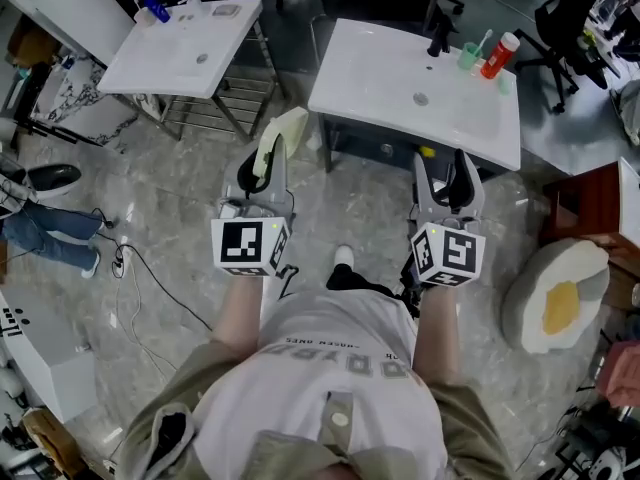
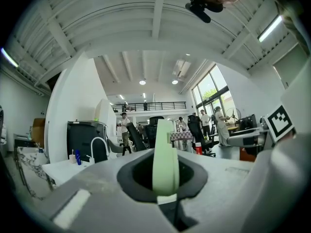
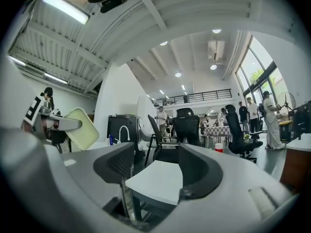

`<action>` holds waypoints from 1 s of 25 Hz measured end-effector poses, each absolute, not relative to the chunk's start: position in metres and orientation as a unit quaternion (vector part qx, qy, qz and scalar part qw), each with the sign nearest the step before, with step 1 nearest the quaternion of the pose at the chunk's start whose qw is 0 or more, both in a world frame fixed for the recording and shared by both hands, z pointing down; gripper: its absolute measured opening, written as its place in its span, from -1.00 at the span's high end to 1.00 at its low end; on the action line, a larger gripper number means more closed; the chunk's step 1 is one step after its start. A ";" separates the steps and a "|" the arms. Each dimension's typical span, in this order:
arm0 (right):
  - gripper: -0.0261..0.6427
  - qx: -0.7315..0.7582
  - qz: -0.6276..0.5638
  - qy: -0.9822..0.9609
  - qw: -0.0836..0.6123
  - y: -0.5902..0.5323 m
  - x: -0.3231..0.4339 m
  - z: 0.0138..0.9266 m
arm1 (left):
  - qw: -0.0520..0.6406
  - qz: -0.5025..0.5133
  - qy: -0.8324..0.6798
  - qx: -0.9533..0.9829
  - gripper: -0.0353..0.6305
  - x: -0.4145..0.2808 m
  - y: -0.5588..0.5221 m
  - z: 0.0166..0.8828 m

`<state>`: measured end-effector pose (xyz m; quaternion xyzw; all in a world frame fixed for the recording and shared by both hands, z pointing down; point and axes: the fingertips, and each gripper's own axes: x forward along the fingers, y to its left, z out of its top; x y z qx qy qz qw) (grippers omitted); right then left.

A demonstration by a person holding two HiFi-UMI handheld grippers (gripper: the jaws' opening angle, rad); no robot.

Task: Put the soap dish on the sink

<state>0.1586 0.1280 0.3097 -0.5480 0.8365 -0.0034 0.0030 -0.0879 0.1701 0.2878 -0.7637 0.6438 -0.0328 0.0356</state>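
A pale green soap dish (image 1: 282, 136) stands on edge in my left gripper (image 1: 266, 168), which is shut on it. In the left gripper view the dish (image 2: 164, 154) shows edge-on between the dark jaws of the left gripper (image 2: 165, 181). My right gripper (image 1: 452, 175) is open and empty, level with the left one. Both sit just short of the front edge of the white sink (image 1: 400, 103). In the right gripper view, the right gripper (image 3: 155, 171) frames the sink top (image 3: 158, 178) between its jaws, and the held dish (image 3: 82, 127) shows at the left.
On the sink's far side stand a black faucet (image 1: 438, 33), a green cup with a toothbrush (image 1: 470, 56) and a red bottle (image 1: 497, 55). A second white sink (image 1: 190, 48) stands to the left. A wooden cabinet (image 1: 590, 203) and an egg-shaped cushion (image 1: 555, 298) are at right; cables (image 1: 140, 278) lie on the floor.
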 end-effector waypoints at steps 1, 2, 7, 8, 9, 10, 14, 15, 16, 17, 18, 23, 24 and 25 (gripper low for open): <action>0.06 -0.548 -0.003 0.837 0.005 0.119 0.161 0.307 | 0.037 -0.032 0.644 -0.763 0.84 -0.087 0.162 0.285; 0.06 -0.548 -0.002 0.837 0.007 0.111 0.162 0.306 | 0.038 -0.033 0.645 -0.763 0.84 -0.086 0.155 0.284; 0.06 -0.539 -0.006 0.842 0.003 0.081 0.161 0.309 | 0.031 -0.038 0.656 -0.754 0.84 -0.089 0.131 0.289; 0.06 -0.537 -0.008 0.844 0.001 0.076 0.161 0.312 | 0.029 -0.040 0.658 -0.752 0.84 -0.090 0.127 0.291; 0.06 -0.536 -0.011 0.844 -0.001 0.072 0.161 0.314 | 0.026 -0.042 0.660 -0.750 0.84 -0.090 0.123 0.293; 0.06 -0.536 -0.014 0.844 -0.003 0.067 0.162 0.316 | 0.022 -0.045 0.661 -0.749 0.84 -0.091 0.120 0.296; 0.06 -0.535 -0.027 0.844 -0.009 0.056 0.158 0.323 | 0.010 -0.055 0.661 -0.748 0.84 -0.095 0.110 0.303; 0.06 -0.535 -0.030 0.844 -0.011 0.054 0.156 0.325 | 0.008 -0.057 0.661 -0.748 0.84 -0.096 0.108 0.304; 0.06 -0.535 -0.033 0.844 -0.012 0.052 0.154 0.327 | 0.006 -0.059 0.661 -0.748 0.84 -0.098 0.106 0.306; 0.06 -0.535 -0.036 0.844 -0.014 0.050 0.152 0.330 | 0.004 -0.061 0.661 -0.748 0.84 -0.100 0.103 0.308; 0.06 -0.535 -0.040 0.844 -0.015 0.048 0.150 0.333 | 0.001 -0.063 0.661 -0.748 0.84 -0.101 0.100 0.311; 0.06 -0.543 -0.051 0.838 -0.025 0.035 0.141 0.346 | -0.008 -0.070 0.650 -0.756 0.84 -0.111 0.079 0.322; 0.06 -0.546 -0.051 0.836 -0.026 0.032 0.138 0.347 | -0.009 -0.070 0.647 -0.759 0.84 -0.114 0.074 0.323; 0.06 -0.550 -0.051 0.833 -0.027 0.028 0.135 0.348 | -0.009 -0.069 0.644 -0.762 0.84 -0.118 0.068 0.324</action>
